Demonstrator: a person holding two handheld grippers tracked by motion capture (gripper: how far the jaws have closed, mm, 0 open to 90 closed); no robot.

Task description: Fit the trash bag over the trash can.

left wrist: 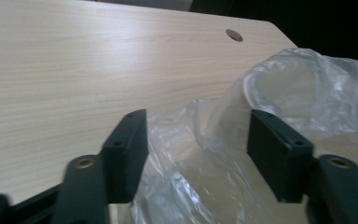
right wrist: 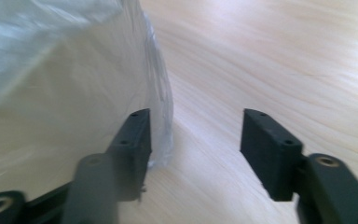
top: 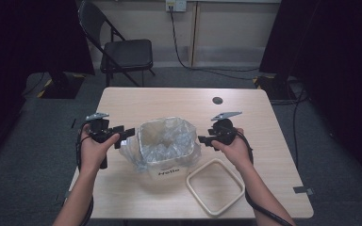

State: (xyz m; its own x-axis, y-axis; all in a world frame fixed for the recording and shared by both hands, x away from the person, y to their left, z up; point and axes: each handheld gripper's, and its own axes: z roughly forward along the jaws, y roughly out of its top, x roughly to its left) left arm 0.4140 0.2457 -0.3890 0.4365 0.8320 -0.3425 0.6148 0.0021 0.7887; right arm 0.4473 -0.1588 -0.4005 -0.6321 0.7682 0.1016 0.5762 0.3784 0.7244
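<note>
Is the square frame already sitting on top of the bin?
No, the square frame lies flat on the table beside the bag-lined bin, toward the person's right.

Two black handheld grippers are seen, the left gripper (top: 122, 134) and the right gripper (top: 202, 139), each topped by a grey three-cornered plate. A black cable is trailed from each along the bare forearm; no sleeves are worn. In the gripper views, flat rectangular black jaws are shown, marked by small screw holes, with brass-coloured rivets set at the pivots.
</note>
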